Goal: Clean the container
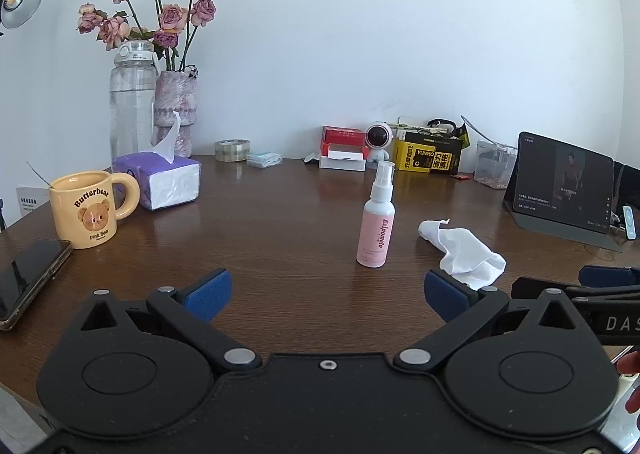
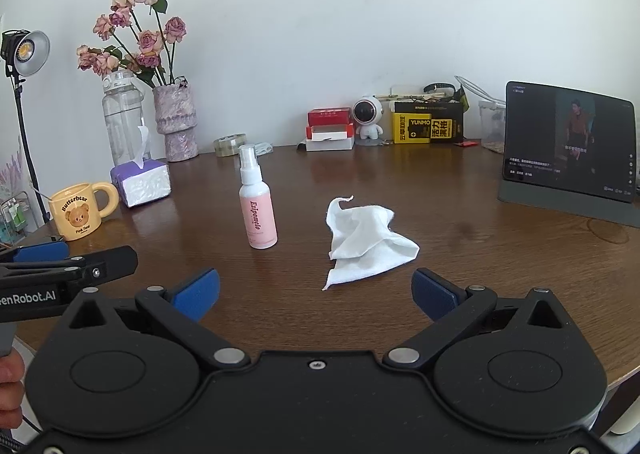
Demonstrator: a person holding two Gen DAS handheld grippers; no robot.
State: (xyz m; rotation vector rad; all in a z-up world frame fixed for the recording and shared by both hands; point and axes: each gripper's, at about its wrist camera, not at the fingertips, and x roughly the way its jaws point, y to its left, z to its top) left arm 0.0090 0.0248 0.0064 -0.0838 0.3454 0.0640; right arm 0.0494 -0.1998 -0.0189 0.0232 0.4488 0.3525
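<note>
While both the left gripper (image 1: 327, 294) and right gripper (image 2: 316, 292) hover spread and empty, the spray bottle (image 1: 376, 222) stands upright at twelve o'clock, wipe (image 2: 366, 240) at two o'clock beside it; cleaning appears unstarted.

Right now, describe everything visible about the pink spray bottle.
The pink plastic spray bottle stands upright on the brown wooden table, alone near its middle. It has a white shoulder and pump nozzle under a clear cap, and dark lettering runs lengthwise up its pink body. The crumpled white wipe lies beside it, apart. Nothing touches it except the table; both open tools are short of it.
</note>
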